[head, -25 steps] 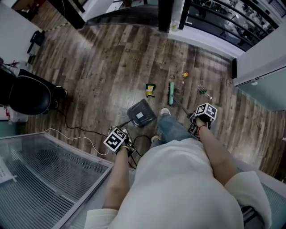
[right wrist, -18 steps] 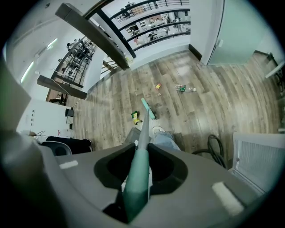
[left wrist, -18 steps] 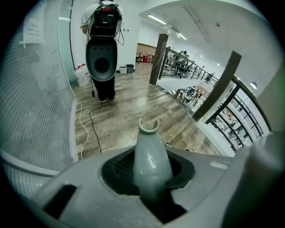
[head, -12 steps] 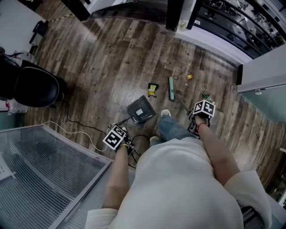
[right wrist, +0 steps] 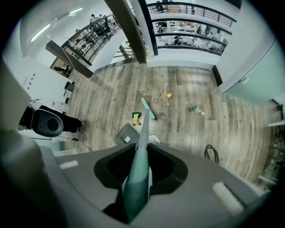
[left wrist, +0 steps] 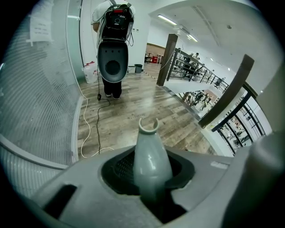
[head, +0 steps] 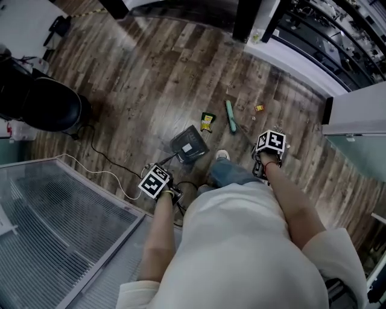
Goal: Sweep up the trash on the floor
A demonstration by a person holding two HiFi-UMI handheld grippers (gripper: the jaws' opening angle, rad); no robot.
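My left gripper (head: 160, 184) is shut on the grey dustpan handle (left wrist: 148, 156). The dustpan (head: 189, 145) rests on the wood floor ahead of my feet. My right gripper (head: 269, 148) is shut on the teal broom handle (right wrist: 138, 173). The green broom head (head: 230, 116) lies on the floor just right of a yellow-green wrapper (head: 207, 121). A small orange scrap (head: 259, 108) lies farther right. A plastic bottle (right wrist: 194, 108) shows only in the right gripper view, right of the broom head (right wrist: 148, 109).
A black office chair (head: 48, 108) stands at the left, with a cable (head: 108, 175) trailing over the floor. A ribbed glass partition (head: 60, 241) fills the lower left. A dark column (head: 247, 18) and a railing bound the far side. A coiled hose (right wrist: 209, 153) lies at the right.
The head view has swung, so the floor sits lower right in frame. The right gripper now covers the bottle there. The broom head has edged forward beside the wrapper. Both grips are unchanged.
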